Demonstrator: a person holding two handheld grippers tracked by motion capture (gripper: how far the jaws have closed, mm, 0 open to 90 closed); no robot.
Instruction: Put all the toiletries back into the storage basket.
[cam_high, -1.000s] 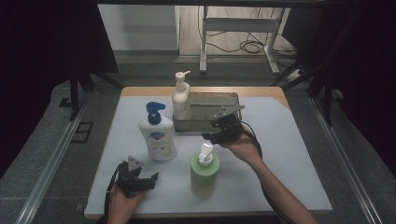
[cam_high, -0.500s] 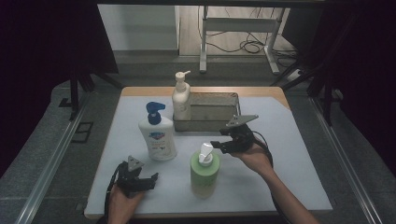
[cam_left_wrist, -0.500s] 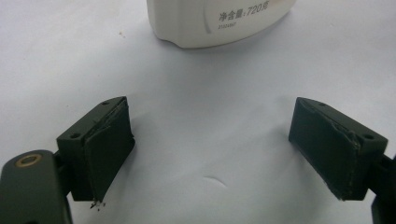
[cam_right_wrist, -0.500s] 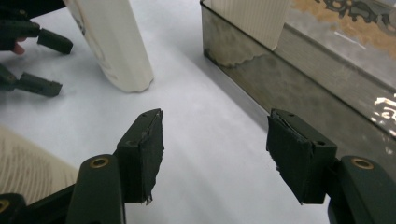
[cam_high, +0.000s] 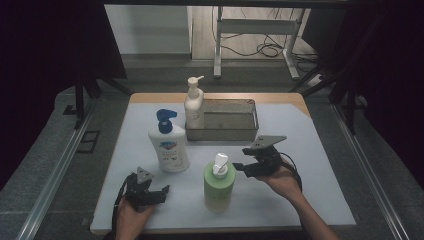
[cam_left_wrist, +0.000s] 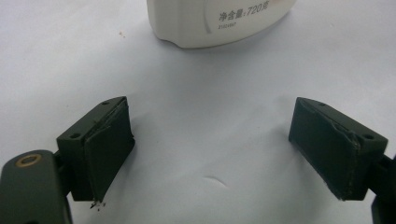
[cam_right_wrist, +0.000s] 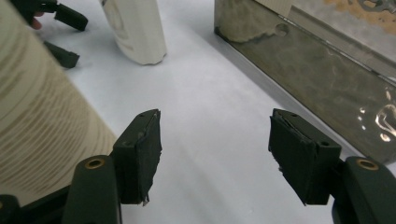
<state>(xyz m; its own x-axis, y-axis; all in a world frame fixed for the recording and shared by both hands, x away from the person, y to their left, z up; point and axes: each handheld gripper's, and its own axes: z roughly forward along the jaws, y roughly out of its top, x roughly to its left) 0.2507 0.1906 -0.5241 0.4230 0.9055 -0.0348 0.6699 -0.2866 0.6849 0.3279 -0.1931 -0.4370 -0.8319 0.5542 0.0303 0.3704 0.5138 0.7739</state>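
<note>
Green bottle (cam_high: 219, 186): standing on bench (cam_high: 320, 200), not yet gripped. Right tongs (cam_high: 239, 166) wide, empty, just beside its pump. Left tongs (cam_high: 162, 192) wide, empty. Grasp remains.

We note the black two-jaw left gripper (cam_high: 150, 192) held low, fingers (cam_left_wrist: 105, 144) wide apart, empty. The black right gripper (cam_high: 245, 167) has just been opening, nothing between its fingers (cam_right_wrist: 140, 154).

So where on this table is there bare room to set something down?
The white mat is bare on its right side, between the metal tray and the near edge, beyond the right gripper. The far left corner is bare too. It is crowded mid-table around the green bottle, blue-pump bottle and left gripper.
</note>
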